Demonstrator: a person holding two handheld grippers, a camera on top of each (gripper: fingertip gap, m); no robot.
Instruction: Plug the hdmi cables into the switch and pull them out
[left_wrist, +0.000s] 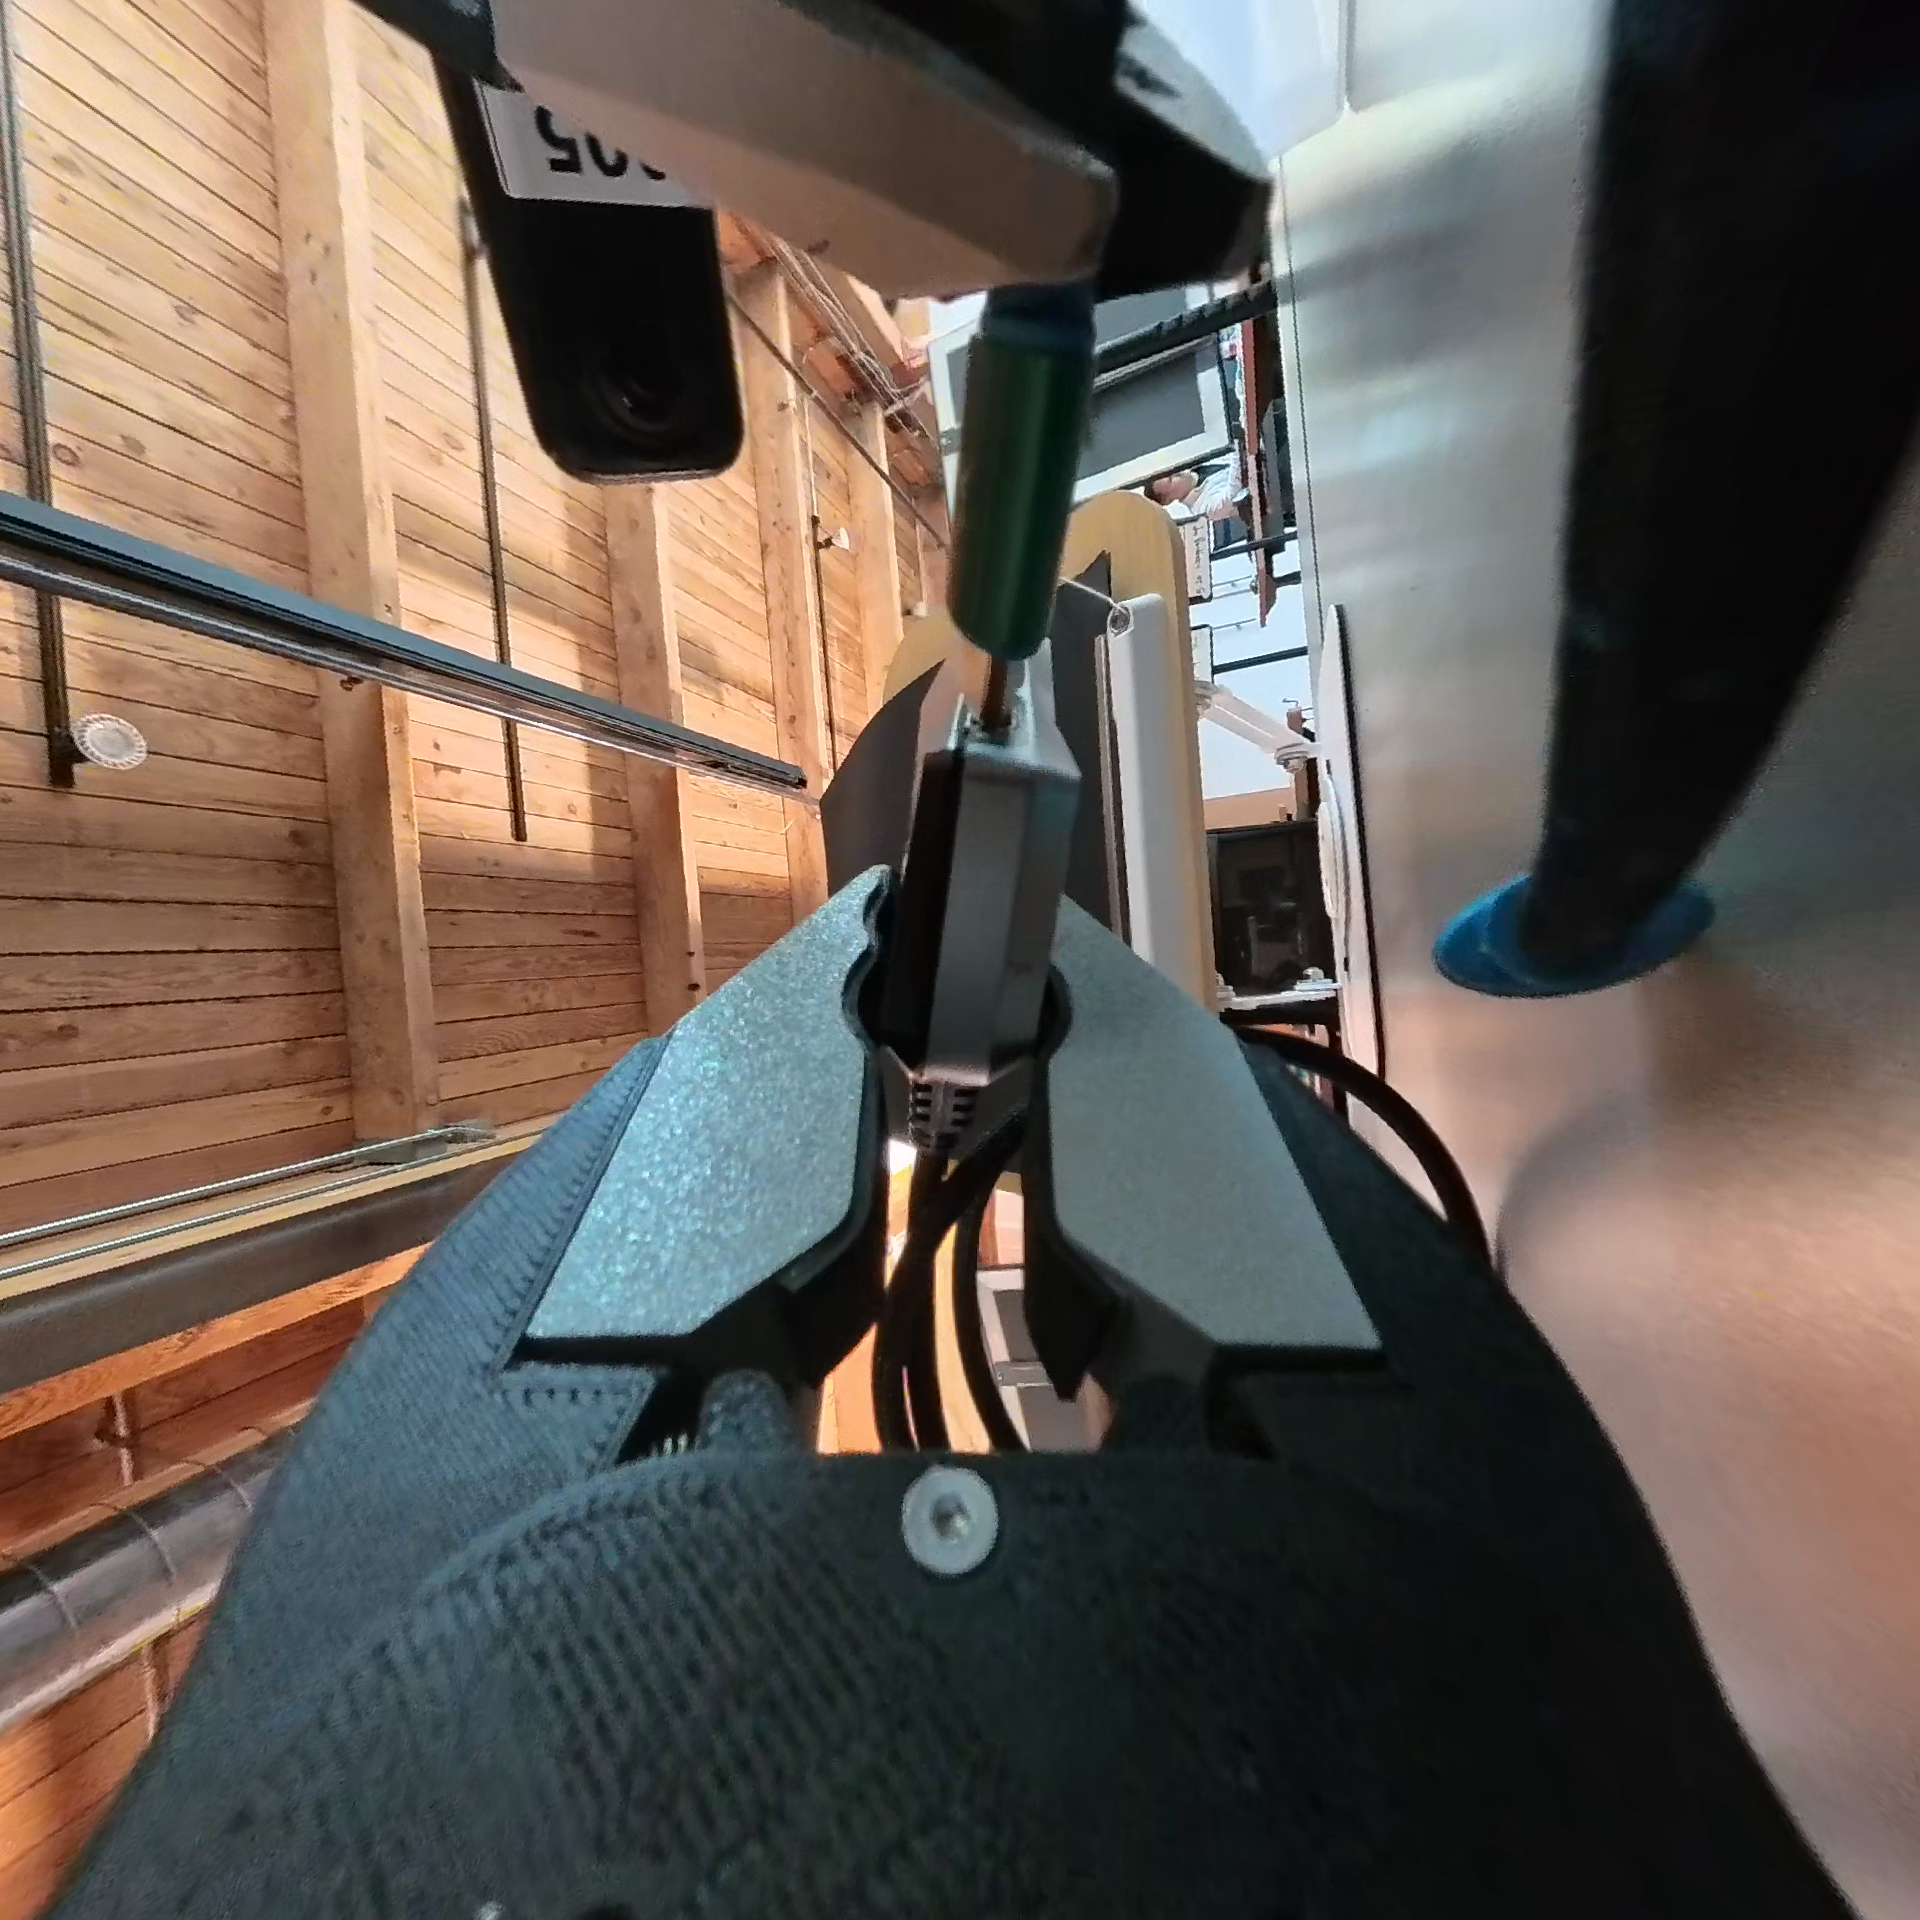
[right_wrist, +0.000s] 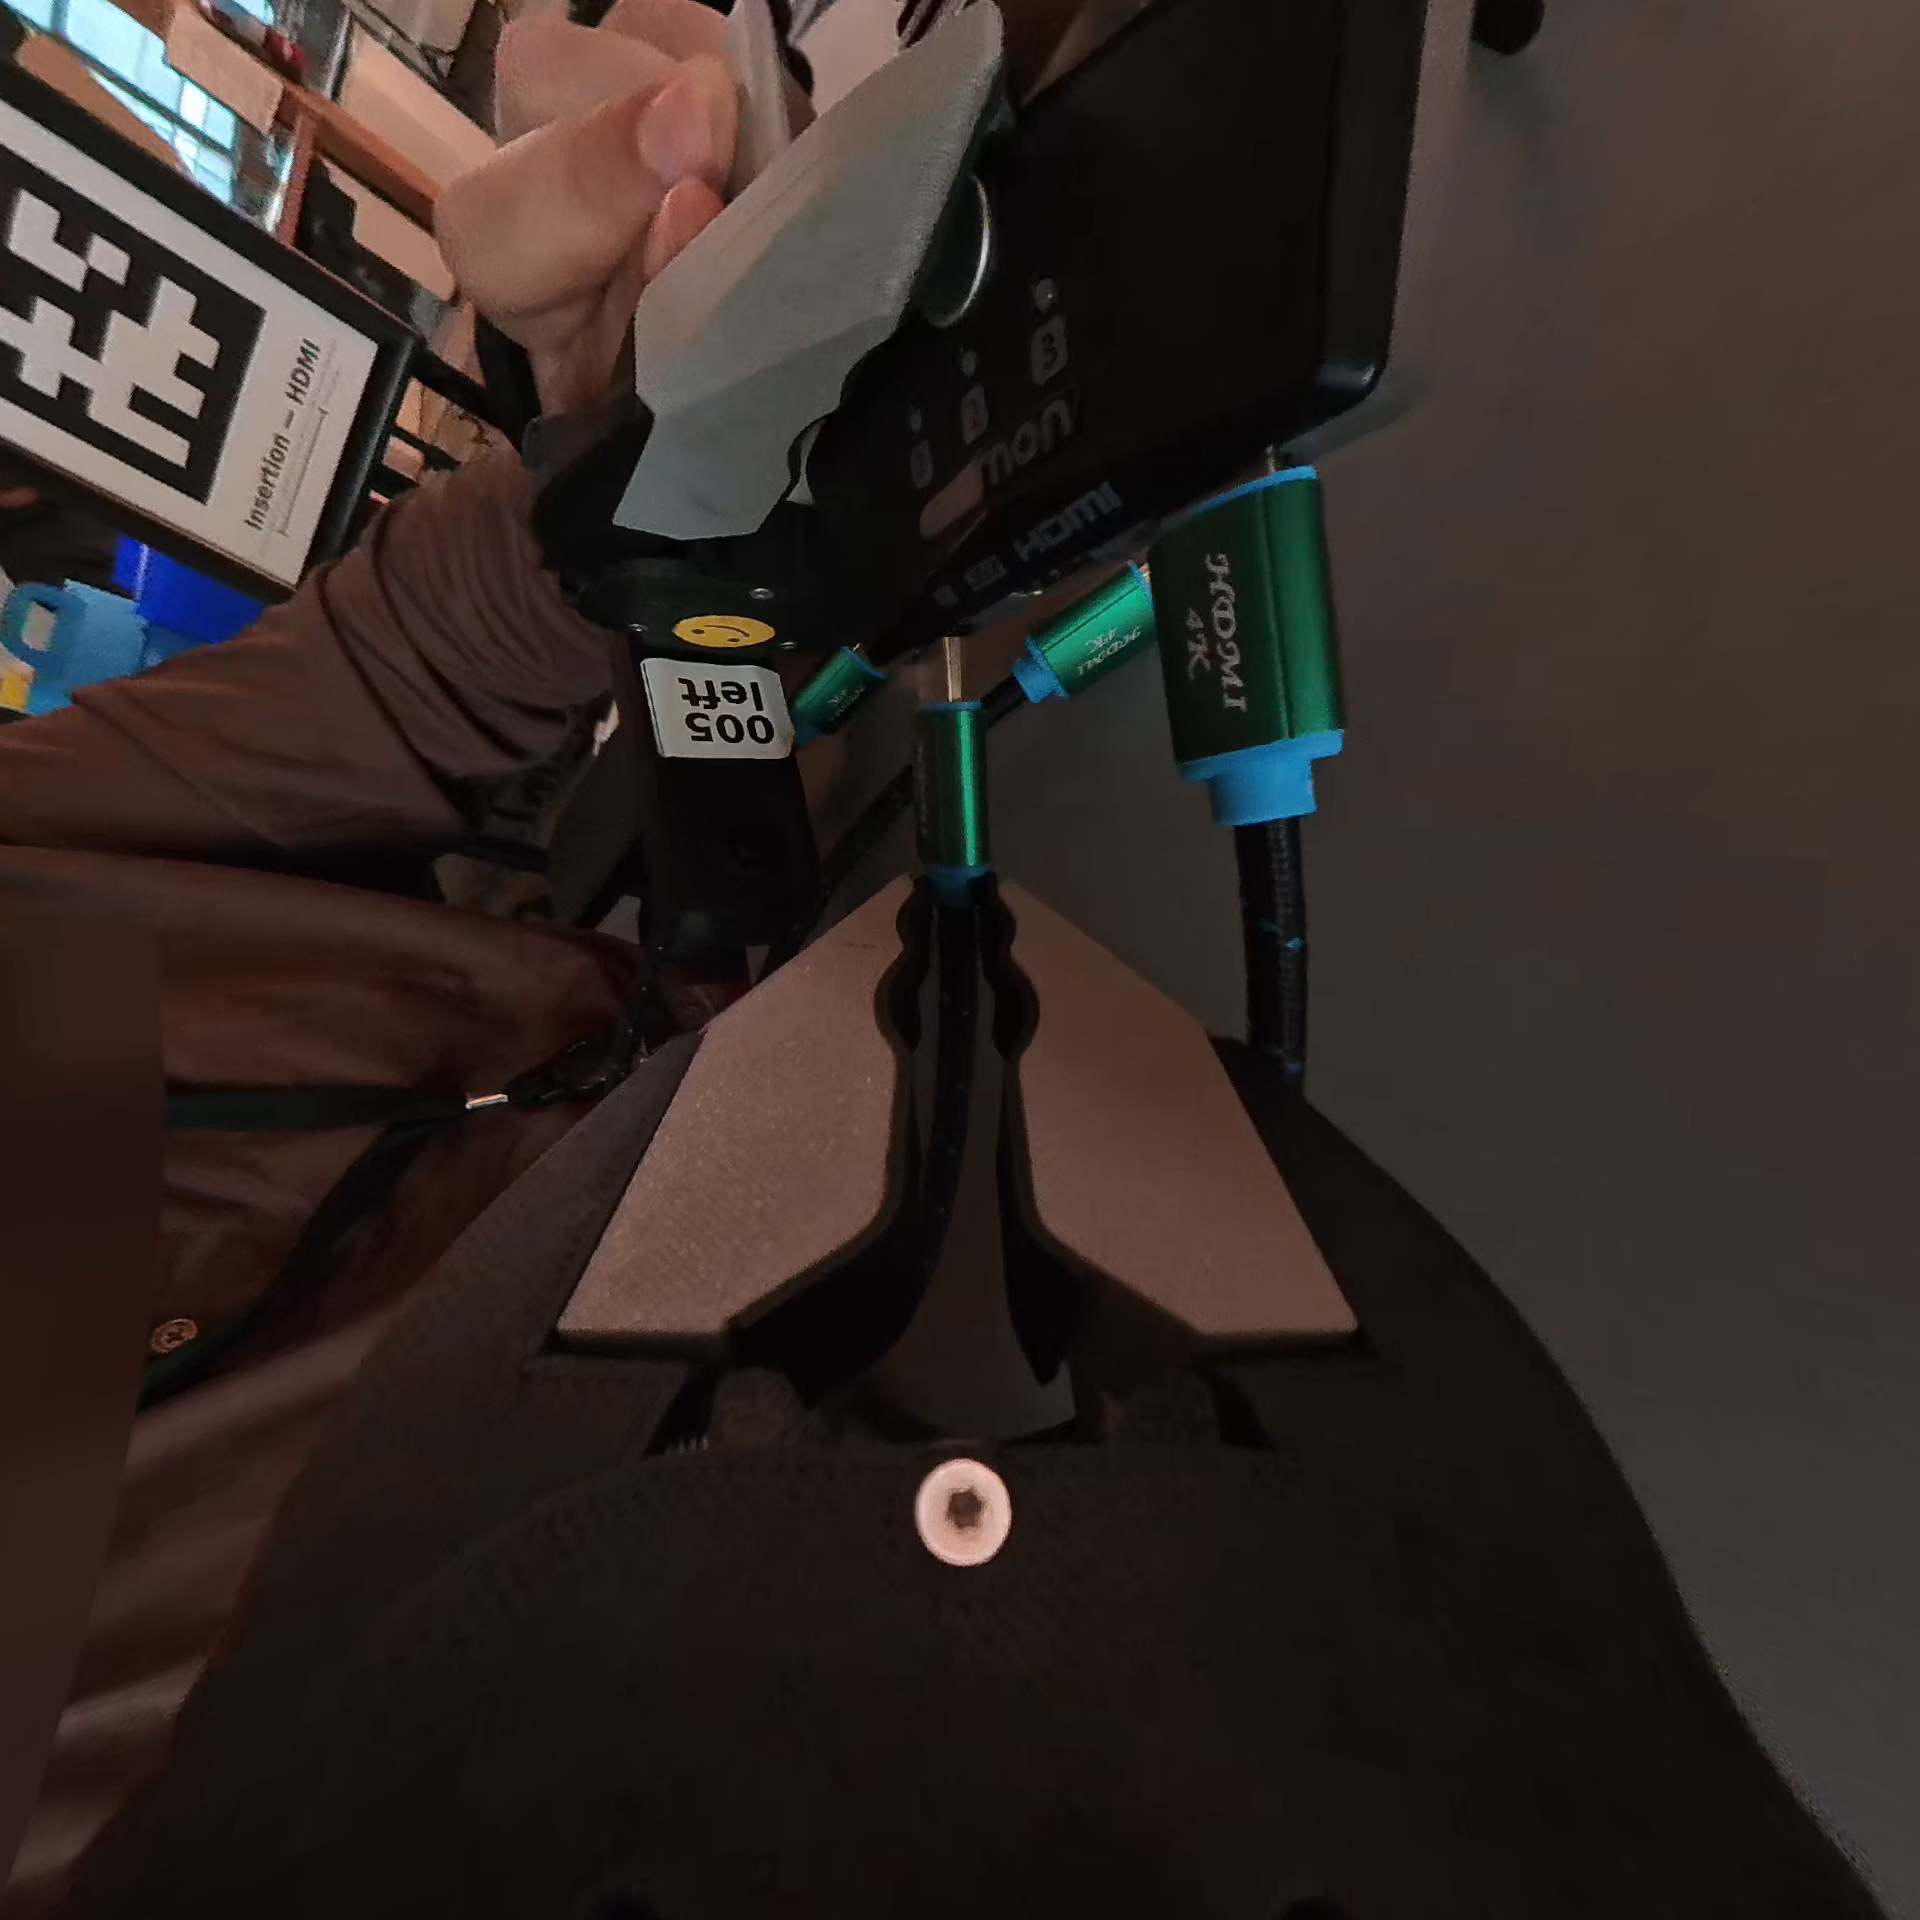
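In the right wrist view, far left, I note a person's hand (right_wrist: 582, 218) on the left gripper (right_wrist: 727, 457), which clamps the black switch (right_wrist: 1195, 260). Centre, my right gripper (right_wrist: 958, 904) pinches a braided cable (right_wrist: 951, 1039) just behind its green plug (right_wrist: 948, 790), whose metal tip reaches the switch's near edge. Right of it, two more green plugs (right_wrist: 1247, 644) sit plugged in.

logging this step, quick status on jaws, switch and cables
Left gripper clamps the switch. Right gripper pinches cable behind the green plug, metal tip showing. Nothing in the way.
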